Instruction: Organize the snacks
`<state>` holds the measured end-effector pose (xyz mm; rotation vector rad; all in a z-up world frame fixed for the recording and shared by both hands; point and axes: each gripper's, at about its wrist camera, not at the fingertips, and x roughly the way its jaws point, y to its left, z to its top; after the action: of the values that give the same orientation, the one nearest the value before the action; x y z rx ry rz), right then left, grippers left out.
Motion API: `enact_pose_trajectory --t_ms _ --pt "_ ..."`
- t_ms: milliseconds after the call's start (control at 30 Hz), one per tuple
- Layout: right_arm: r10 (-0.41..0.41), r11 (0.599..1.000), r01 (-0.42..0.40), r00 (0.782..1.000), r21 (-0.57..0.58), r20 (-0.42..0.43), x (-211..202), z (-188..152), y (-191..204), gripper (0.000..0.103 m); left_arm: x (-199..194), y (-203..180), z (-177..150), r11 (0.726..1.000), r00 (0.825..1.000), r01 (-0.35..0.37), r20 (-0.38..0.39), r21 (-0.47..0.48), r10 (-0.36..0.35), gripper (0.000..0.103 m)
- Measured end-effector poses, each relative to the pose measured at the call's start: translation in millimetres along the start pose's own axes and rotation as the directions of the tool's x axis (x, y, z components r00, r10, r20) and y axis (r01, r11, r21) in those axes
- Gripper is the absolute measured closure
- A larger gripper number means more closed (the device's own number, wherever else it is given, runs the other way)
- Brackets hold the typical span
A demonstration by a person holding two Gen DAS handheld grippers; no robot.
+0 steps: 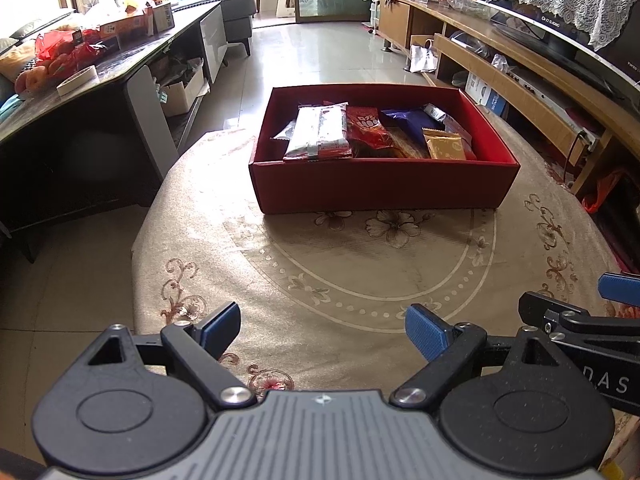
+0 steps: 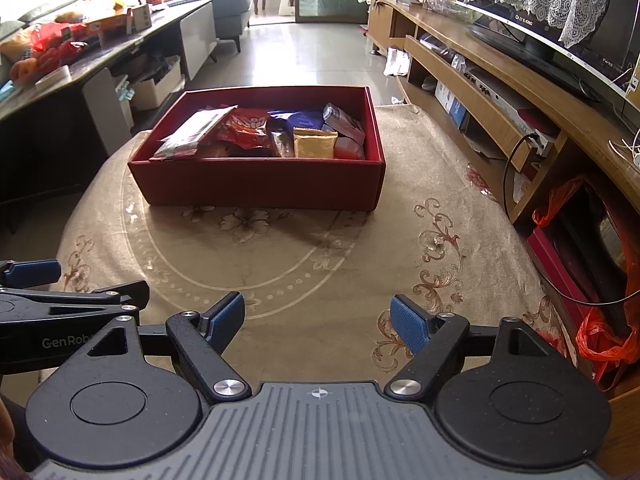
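A red box point(image 1: 384, 186) point(image 2: 260, 186) stands on the far side of a round table with a beige flowered cloth point(image 1: 360, 280) point(image 2: 280, 264). Several snack packets lie in it: a white packet point(image 1: 320, 132) point(image 2: 192, 128), a red packet point(image 1: 370, 130) point(image 2: 244, 128), a blue packet point(image 1: 408, 118) point(image 2: 296, 118) and a gold packet point(image 1: 446, 145) point(image 2: 314, 143). My left gripper point(image 1: 322, 332) is open and empty over the near table edge. My right gripper point(image 2: 318, 320) is open and empty beside it, also near the front edge.
A dark cluttered side table point(image 1: 80, 80) point(image 2: 80, 52) stands at the left. A wooden TV cabinet point(image 1: 520, 80) point(image 2: 500, 80) runs along the right, with orange plastic bags point(image 2: 608, 336) at its near end. Tiled floor point(image 1: 320, 52) lies beyond the table.
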<state>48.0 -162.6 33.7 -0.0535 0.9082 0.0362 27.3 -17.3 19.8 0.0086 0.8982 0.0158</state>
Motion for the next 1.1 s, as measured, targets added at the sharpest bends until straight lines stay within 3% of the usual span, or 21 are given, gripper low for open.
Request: enact_pose_trajectory --t_ms 1100 --pt "0.009 1.000 -0.009 1.000 -0.005 0.008 -1.6 0.8 -1.5 0.018 -1.4 1.0 1.9 1.000 1.000 0.002 0.003 0.005 -0.002 0.017"
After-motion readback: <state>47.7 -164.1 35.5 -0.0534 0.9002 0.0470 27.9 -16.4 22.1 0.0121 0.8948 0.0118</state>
